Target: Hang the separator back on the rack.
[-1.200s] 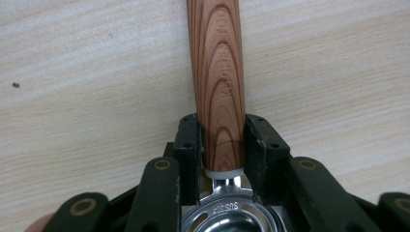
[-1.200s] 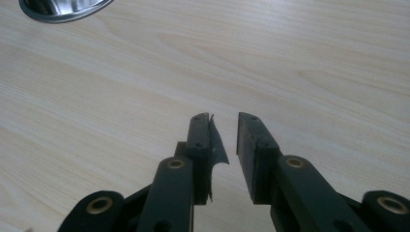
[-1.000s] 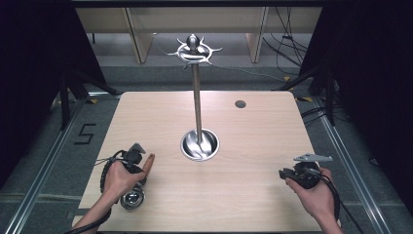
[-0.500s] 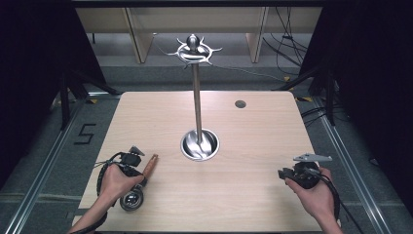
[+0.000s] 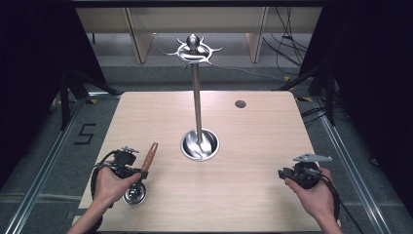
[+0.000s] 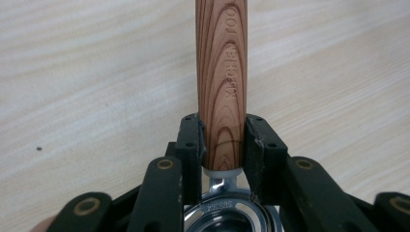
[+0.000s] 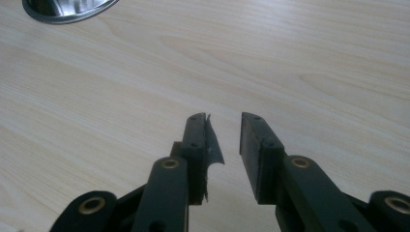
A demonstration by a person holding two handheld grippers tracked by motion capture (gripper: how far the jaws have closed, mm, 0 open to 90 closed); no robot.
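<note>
A utensil with a striped wooden handle [image 5: 151, 155] and a small steel bowl [image 5: 135, 194] is at the table's near left. My left gripper [image 5: 142, 171] is shut on the handle's lower end, just above the steel ring [image 6: 227, 212]. In the left gripper view the handle [image 6: 221, 87] rises between the two pads, with my left gripper [image 6: 222, 137] pressing on both sides. At the near right my right gripper [image 5: 281, 172] is open with nothing between its fingers. In the right gripper view my right gripper [image 7: 226, 123] has just been opening over bare wood.
A tall steel stand [image 5: 196, 102] with a round dished base [image 5: 199, 145] and a crown of hooks [image 5: 194, 50] rises from mid-table. A small dark hole [image 5: 240, 104] marks the far right of the wooden table [image 5: 253, 204]. The base's rim [image 7: 67, 7] shows in the right gripper view.
My left hand has risen a little with the utensil, and the wooden handle now points farther up the table. The right hand has stayed where it was.
</note>
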